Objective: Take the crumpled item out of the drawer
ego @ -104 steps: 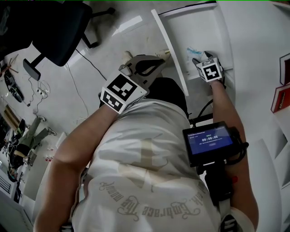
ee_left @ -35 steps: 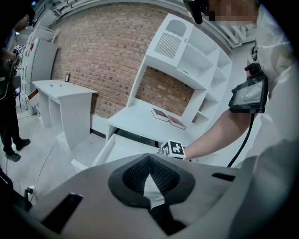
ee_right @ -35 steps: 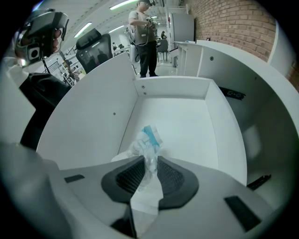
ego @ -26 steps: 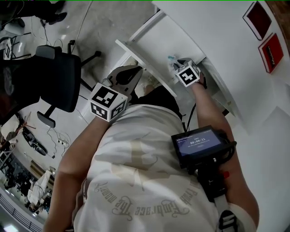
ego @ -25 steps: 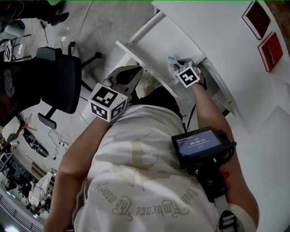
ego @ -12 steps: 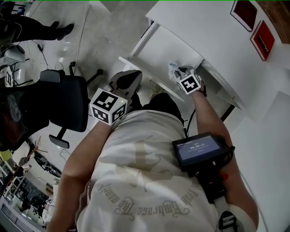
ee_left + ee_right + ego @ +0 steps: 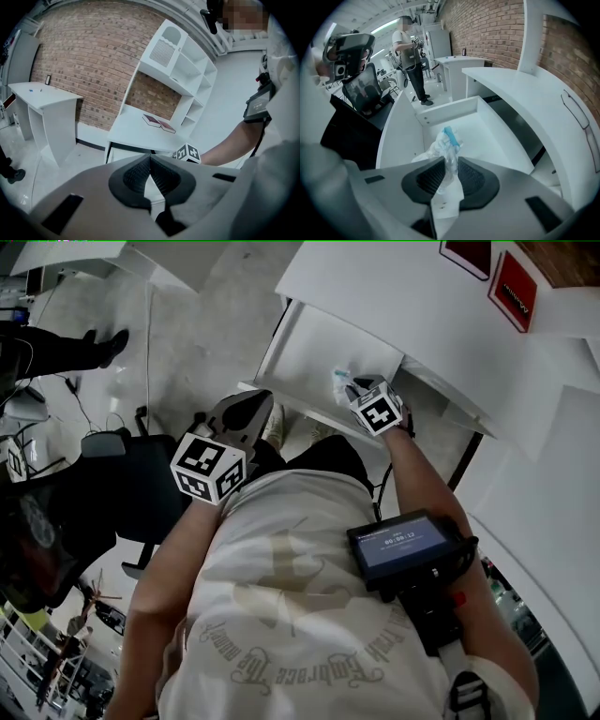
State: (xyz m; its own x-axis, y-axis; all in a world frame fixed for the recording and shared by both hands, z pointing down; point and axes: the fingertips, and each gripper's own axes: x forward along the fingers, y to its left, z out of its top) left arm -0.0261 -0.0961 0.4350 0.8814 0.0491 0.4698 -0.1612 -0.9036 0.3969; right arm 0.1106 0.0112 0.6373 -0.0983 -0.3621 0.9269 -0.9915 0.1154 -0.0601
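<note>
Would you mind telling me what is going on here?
A person works with a gripper in each hand. The right gripper is clamped on a crumpled clear plastic item with a blue strip, holding it over the open white drawer. The left gripper is shut and empty, off to the side.

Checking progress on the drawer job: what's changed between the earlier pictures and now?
The right gripper, shut on the crumpled item, has raised it from deep in the drawer toward its front edge. The left gripper, shut and empty, stays outside the drawer, which stays open.
</note>
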